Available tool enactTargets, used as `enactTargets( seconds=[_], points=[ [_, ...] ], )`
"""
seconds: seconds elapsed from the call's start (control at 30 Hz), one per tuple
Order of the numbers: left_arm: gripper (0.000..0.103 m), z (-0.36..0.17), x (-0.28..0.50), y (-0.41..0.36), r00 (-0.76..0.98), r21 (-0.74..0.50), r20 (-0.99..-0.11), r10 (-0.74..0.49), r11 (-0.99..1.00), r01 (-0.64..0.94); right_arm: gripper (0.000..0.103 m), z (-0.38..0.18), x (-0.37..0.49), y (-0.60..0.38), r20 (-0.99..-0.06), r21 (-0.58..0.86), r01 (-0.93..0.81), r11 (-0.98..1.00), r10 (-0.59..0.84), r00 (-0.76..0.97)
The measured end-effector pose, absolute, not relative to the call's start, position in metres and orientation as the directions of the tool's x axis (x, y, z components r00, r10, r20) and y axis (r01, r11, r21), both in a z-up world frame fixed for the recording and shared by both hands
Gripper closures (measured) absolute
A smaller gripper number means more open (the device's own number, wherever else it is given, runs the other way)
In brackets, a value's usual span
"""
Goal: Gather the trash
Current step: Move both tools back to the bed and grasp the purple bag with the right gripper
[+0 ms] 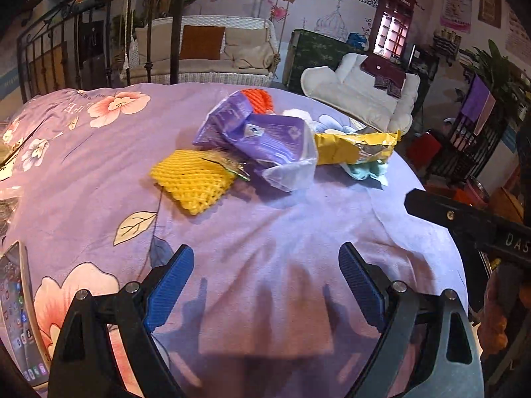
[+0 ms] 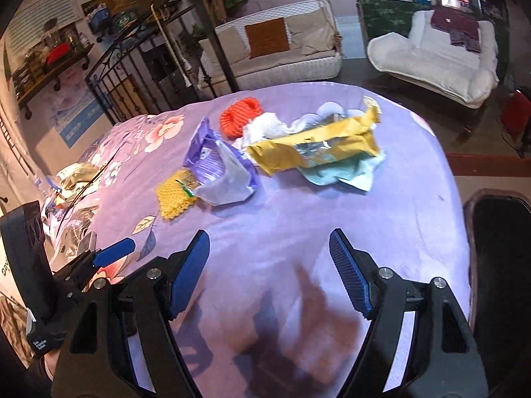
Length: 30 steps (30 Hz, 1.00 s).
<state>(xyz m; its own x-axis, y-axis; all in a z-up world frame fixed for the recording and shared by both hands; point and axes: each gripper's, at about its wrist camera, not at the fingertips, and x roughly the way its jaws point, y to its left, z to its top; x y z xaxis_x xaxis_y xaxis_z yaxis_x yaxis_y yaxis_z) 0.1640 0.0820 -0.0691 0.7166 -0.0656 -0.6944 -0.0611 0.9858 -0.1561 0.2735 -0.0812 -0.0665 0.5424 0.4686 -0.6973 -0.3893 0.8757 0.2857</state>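
A pile of trash lies on the purple flowered cloth: a yellow foam net, a purple plastic wrapper, an orange foam net, a yellow snack bag, pale green paper and white tissue. My left gripper is open and empty, short of the pile. My right gripper is open and empty, also short of the pile. The left gripper also shows at the left of the right wrist view.
A phone lies at the cloth's left edge. More bags sit at the left side. A dark bin opening is at the right beyond the cloth's edge. A metal rail, a white sofa and a white chair stand behind.
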Motion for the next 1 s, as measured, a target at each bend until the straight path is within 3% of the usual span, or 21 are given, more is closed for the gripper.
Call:
enactTargets(
  seconds=[0.4,0.5,0.67,0.77,1.0],
  points=[
    [0.015,-0.074,0.174,0.123,0.693,-0.16,-0.72,-0.042,0.981,-0.107,0.036,-0.08,0.345,0.011,-0.738,0.209,-0.532,0.821,0.489,0.465],
    [0.015,-0.077,0.178,0.128,0.682,-0.156,-0.73,-0.039,0.981,-0.111,0.044,-0.086,0.36,0.024,-0.753,0.191,-0.544,0.817,0.478,0.453],
    [0.015,-0.078,0.185,0.131,0.678,-0.141,-0.734,-0.036,0.985,-0.099,0.074,-0.098,0.366,0.032,-0.769,0.181,-0.559,0.809,0.471,0.432],
    [0.015,-0.079,0.188,0.134,0.675,-0.138,-0.737,-0.034,0.985,-0.101,0.087,-0.095,0.36,0.029,-0.749,0.201,-0.583,0.787,0.507,0.426],
    [0.015,-0.079,0.203,0.136,0.655,-0.08,-0.756,-0.002,0.993,-0.088,0.091,-0.071,0.338,0.02,-0.684,0.229,-0.599,0.767,0.565,0.462]
  ],
)
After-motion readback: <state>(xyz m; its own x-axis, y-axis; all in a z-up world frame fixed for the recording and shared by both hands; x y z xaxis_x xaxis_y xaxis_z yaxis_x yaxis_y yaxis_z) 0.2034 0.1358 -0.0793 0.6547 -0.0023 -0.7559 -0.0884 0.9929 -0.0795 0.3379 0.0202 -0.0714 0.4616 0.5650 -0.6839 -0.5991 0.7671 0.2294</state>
